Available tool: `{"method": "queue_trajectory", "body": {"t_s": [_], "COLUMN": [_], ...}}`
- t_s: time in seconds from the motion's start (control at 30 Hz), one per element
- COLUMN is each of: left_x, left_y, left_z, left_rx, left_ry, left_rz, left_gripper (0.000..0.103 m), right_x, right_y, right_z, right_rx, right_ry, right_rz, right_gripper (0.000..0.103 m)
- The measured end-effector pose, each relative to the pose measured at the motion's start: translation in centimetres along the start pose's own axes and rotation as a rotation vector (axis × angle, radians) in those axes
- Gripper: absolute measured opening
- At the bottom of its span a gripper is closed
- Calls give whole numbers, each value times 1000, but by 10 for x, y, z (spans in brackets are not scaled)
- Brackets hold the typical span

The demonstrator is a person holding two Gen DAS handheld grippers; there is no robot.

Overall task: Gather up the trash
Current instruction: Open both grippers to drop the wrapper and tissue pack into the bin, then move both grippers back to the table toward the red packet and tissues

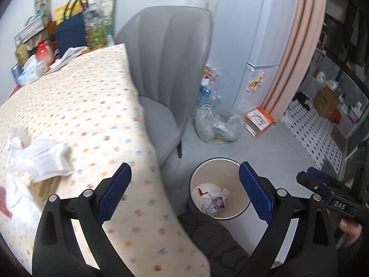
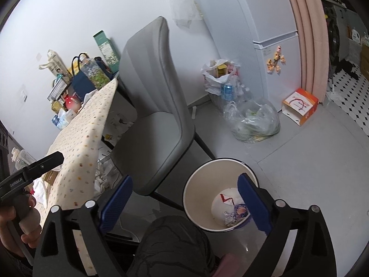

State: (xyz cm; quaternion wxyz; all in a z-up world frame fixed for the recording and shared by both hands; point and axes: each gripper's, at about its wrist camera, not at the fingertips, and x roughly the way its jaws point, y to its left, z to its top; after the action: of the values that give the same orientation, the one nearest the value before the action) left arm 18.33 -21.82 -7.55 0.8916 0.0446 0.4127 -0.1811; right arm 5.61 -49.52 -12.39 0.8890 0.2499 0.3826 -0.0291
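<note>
A white waste bin [image 1: 233,166] stands on the grey floor beside the table; it holds crumpled paper and wrappers [image 1: 215,199]. It also shows in the right wrist view [image 2: 200,198]. My left gripper [image 1: 184,191] is open and empty, held above the table's edge and the bin. My right gripper [image 2: 184,202] is open and empty, above the bin and my knee. A white folded cloth [image 1: 49,159] and crumpled clear plastic [image 1: 15,138] lie on the dotted tablecloth [image 1: 92,106] to the left. The right gripper shows at the right edge of the left wrist view [image 1: 322,184].
A grey chair [image 1: 166,73] stands against the table. Clear plastic bags of waste [image 2: 253,120] and an orange and white box [image 2: 299,106] sit on the floor by the white fridge [image 2: 272,46]. Bags, bottles and boxes crowd the table's far end [image 1: 69,30].
</note>
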Motion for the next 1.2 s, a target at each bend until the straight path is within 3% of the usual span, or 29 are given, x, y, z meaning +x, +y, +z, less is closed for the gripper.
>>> {"method": "queue_trajectory", "body": {"t_s": [0.23, 0.73, 1.2], "left_x": [-24, -88, -127], "left_y": [42, 147, 231], "left_z": [-11, -52, -94], "left_rx": [-74, -274, -463], "left_ry": [-40, -138, -202], "left_rz": [23, 101, 139], "left_gripper": [94, 94, 94], "right_x": [-1, -3, -9], "right_y": [33, 147, 201], "right_z": [3, -8, -15], "right_rx": [-41, -239, -324], "right_ry": [5, 54, 34], "right_rz": [26, 120, 136], "right_gripper": [95, 95, 95]}}
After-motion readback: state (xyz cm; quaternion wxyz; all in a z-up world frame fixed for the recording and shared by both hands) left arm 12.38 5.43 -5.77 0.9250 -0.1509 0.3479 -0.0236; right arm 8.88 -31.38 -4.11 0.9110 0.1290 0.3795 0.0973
